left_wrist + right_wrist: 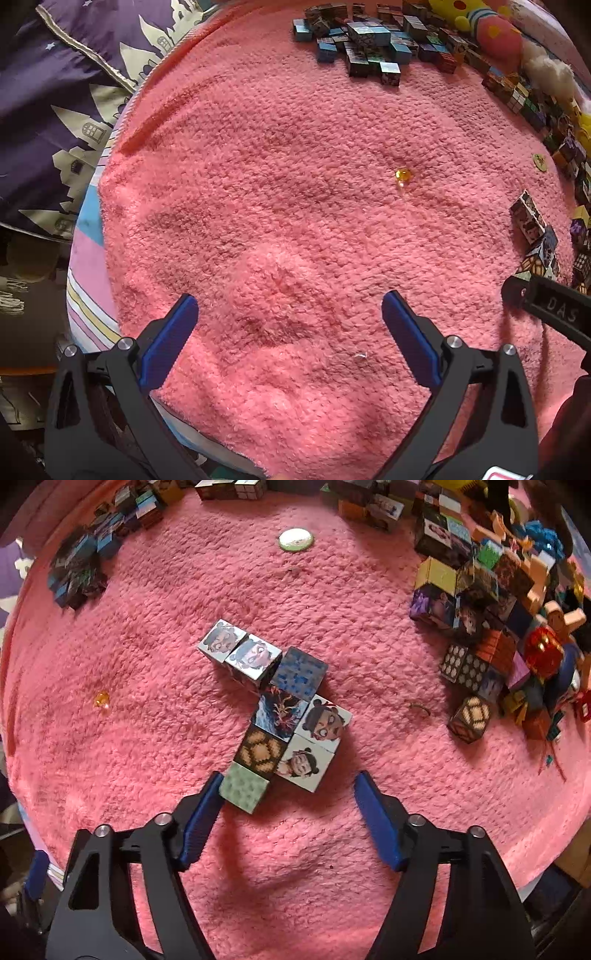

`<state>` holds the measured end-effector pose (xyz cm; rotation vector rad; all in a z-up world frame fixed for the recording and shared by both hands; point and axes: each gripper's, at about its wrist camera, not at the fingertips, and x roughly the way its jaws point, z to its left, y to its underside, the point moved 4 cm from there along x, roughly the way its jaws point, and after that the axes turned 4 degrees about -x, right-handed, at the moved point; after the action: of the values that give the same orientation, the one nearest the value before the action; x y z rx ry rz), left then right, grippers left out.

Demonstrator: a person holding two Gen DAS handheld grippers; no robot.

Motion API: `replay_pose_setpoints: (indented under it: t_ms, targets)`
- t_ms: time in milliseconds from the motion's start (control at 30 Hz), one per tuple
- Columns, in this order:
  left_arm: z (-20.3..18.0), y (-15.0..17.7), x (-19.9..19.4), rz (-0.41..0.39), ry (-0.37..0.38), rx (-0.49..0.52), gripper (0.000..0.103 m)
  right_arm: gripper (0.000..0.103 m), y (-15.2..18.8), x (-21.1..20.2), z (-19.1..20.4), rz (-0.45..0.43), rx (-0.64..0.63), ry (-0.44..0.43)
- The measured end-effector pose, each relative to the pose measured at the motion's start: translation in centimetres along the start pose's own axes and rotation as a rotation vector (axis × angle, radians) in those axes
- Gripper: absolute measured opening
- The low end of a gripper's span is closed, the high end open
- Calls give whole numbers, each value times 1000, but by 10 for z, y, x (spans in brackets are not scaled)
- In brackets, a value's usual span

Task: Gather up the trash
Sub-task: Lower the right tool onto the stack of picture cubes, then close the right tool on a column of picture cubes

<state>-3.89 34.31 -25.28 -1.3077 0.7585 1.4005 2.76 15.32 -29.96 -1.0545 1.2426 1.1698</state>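
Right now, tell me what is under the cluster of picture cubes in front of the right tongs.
The cube cluster rests directly on the pink fleece blanket. Anything beneath the cubes themselves is covered and cannot be seen.

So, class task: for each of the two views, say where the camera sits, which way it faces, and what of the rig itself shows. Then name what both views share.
Left wrist: sits on the left gripper, looking forward and down over the pink towel; its open jaws show, and the right gripper's black tip at the right edge.
Right wrist: sits on the right gripper, facing the chain of picture cubes; its open jaws show.
Shared: the towel, the amber bead, the cube piles.
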Motion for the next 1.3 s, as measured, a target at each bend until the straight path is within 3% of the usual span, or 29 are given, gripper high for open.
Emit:
replay_pose_setpoints:
  t_ms: [67,133,333,800,1133,1300]
  targets:
    - [-1,-1,1,2,12,3,96,59,-1,-2,-1,-4,-2,8]
    - [-3,-1,1,5,27,4,96,42,2,-5,-5,-3,3,18]
    - [-23,-1,-6,-9,67,54,96,20,8,-8,-15,5,42,-10]
    - [-54,2,-26,-47,103,150,96,18,25,-21,-53,-50,98,-129]
    - [-85,-4,-57,-103,125,222,96,18,37,-92,-73,-158,130,-183]
    - [-99,-6,-76,-142,133,253,96,18,39,-108,-78,-188,143,-199]
